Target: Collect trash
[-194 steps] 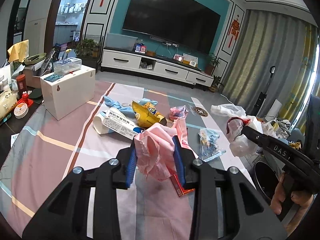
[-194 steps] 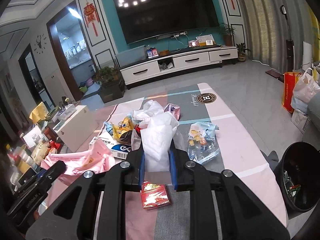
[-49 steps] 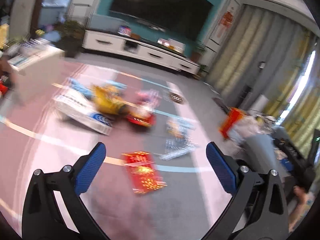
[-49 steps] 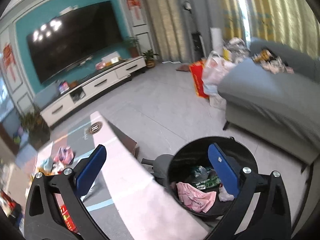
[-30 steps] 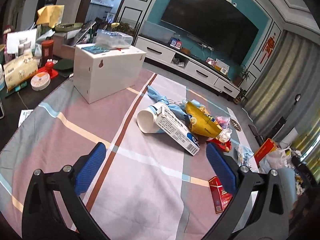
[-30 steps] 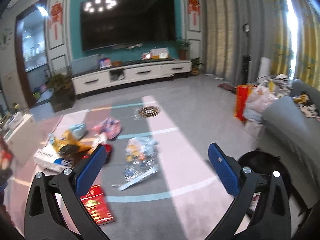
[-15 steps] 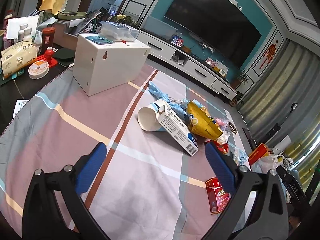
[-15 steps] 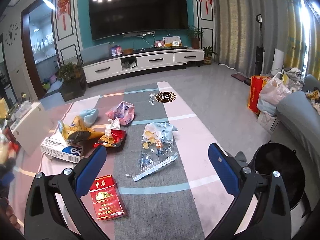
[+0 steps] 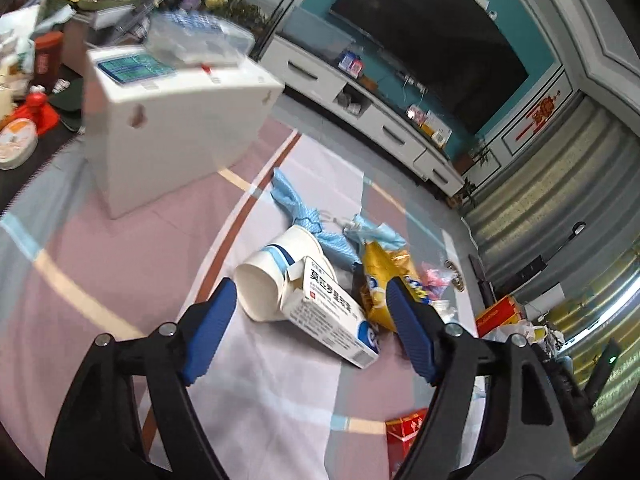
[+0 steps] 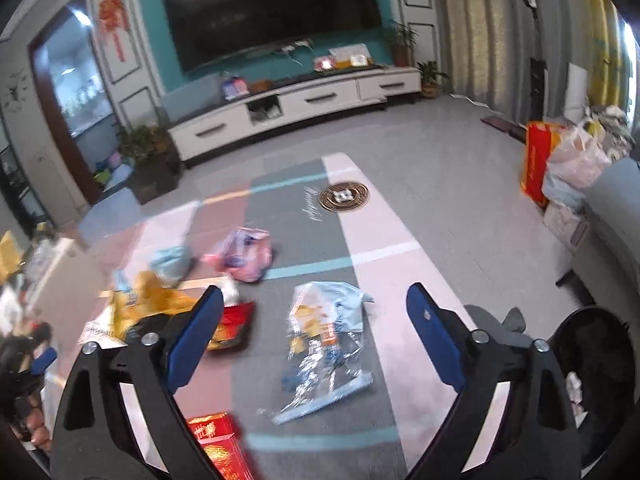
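Plenty left on the table (image 9: 120, 264): the black bin (image 10: 592, 360) at its right end holds a few scraps, yet white carton (image 9: 334, 314), paper cup (image 9: 272, 276), yellow bag (image 9: 384, 280) and clear wrapper (image 10: 328, 344) lie uncollected. Left gripper (image 9: 310, 316) straddles the carton, jaws apart and just closing; right gripper (image 10: 312, 324) likewise over the wrapper (neither gripping).

A home living room is shown: a large television (image 10: 276, 12) is mounted on a teal wall at twelve o'clock above a long white media cabinet (image 10: 296, 108), with red hanging ornaments (image 10: 114, 20), floor-length curtains (image 10: 480, 24) at two o'clock, potted plants (image 10: 402, 40) and a grey sofa (image 10: 612, 208).
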Motion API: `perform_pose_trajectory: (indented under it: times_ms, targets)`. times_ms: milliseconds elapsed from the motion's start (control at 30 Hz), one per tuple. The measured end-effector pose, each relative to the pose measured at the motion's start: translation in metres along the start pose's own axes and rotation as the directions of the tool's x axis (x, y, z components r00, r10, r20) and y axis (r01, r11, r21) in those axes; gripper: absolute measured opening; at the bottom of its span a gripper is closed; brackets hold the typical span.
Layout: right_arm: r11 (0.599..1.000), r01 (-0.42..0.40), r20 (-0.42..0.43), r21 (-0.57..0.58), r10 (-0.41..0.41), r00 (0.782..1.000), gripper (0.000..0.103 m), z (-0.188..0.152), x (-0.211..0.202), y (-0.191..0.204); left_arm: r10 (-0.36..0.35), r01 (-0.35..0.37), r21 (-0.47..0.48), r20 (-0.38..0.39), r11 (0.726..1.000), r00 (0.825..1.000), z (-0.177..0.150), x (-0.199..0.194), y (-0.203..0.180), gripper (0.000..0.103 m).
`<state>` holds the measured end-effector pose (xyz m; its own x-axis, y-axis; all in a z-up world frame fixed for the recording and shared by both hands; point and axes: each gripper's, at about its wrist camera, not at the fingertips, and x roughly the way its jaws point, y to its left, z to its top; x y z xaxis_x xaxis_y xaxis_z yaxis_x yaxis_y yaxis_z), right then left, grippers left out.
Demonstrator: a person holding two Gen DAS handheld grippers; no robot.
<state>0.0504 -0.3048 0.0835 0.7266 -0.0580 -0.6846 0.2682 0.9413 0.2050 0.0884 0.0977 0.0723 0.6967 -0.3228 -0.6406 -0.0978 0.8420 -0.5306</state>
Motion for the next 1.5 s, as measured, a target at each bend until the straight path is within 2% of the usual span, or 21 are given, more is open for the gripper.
perform_pose_trajectory:
  times_ms: [67,100,200,333,433,567,633,667,767,867,967,1100,1267,1333,1400,1500]
  targets:
    - [1.000,0.011,-0.078,-0.004,-0.011,0.997,0.083,-0.009,0.025,-0.002,0.009,-0.009,-0.001,-0.031,1.000,0.999,0.001,0.019,0.001,0.076]
    - [1.000,0.010,-0.095,-0.012,-0.011,0.995,0.078,-0.011,0.031,-0.002,0.011,-0.011,-0.001,-0.043,1.000,0.999,0.001,0.025,0.001,0.076]
    - [0.999,0.032,-0.127,-0.030,-0.035,0.991,0.076,-0.021,0.047,-0.002,0.000,-0.001,-0.006,-0.075,1.000,0.997,-0.003,0.042,0.001,0.073]
    - [1.000,0.005,-0.159,-0.020,-0.008,0.987,0.064,-0.028,0.058,0.000,0.028,-0.028,-0.001,-0.112,1.000,0.993,-0.008,0.055,0.007,0.062]
    - [0.999,0.010,-0.167,-0.044,-0.017,0.986,0.054,-0.030,0.060,0.001,-0.011,0.005,-0.047,-0.137,0.999,0.991,-0.011,0.059,0.011,0.057]
    - [0.999,0.005,-0.188,-0.035,-0.011,0.982,0.036,-0.033,0.063,0.000,-0.049,0.041,-0.069,-0.122,0.997,0.991,-0.014,0.060,0.014,0.051]
    - [0.999,0.003,-0.195,-0.038,-0.010,0.981,0.023,-0.034,0.064,-0.001,-0.077,0.065,-0.107,-0.114,0.992,0.990,-0.015,0.059,0.019,0.043]
    - [0.999,0.004,-0.195,-0.040,-0.012,0.981,0.020,-0.035,0.063,-0.001,-0.093,0.080,-0.118,-0.107,0.990,0.990,-0.015,0.058,0.020,0.036]
    - [0.999,-0.004,-0.190,-0.045,-0.004,0.982,0.013,-0.035,0.059,-0.001,-0.084,0.076,-0.096,-0.086,0.993,0.993,-0.015,0.048,0.017,0.033]
    - [0.999,-0.015,-0.174,-0.039,0.008,0.985,0.010,-0.033,0.051,-0.001,-0.102,0.094,-0.101,-0.079,0.990,0.992,-0.015,0.036,0.012,0.028]
    - [0.999,-0.035,-0.151,-0.033,0.029,0.988,0.010,-0.031,0.039,0.001,-0.090,0.085,-0.088,-0.052,0.992,0.995,-0.016,0.017,0.005,0.022]
    - [0.998,-0.052,-0.114,-0.042,0.047,0.992,0.010,-0.029,0.019,0.005,-0.098,0.098,-0.079,0.010,0.992,0.995,-0.019,-0.014,-0.002,0.021]
    - [0.997,-0.048,-0.077,-0.058,0.044,0.996,0.009,-0.032,-0.002,0.006,-0.092,0.092,-0.012,0.030,0.996,0.995,-0.031,-0.045,-0.017,0.021]
    - [0.997,-0.050,-0.074,-0.059,0.046,0.996,0.010,-0.038,-0.008,0.005,-0.100,0.100,0.010,0.020,0.995,0.995,-0.037,-0.052,-0.021,0.021]
    - [0.997,-0.060,-0.081,-0.049,0.056,0.995,0.010,-0.044,-0.012,0.004,-0.112,0.112,-0.007,0.000,0.994,0.994,-0.045,-0.054,-0.020,0.021]
    - [0.997,-0.070,-0.098,-0.041,0.066,0.993,0.010,-0.054,-0.018,0.003,-0.138,0.139,-0.003,-0.067,0.990,0.988,-0.064,-0.050,-0.021,0.021]
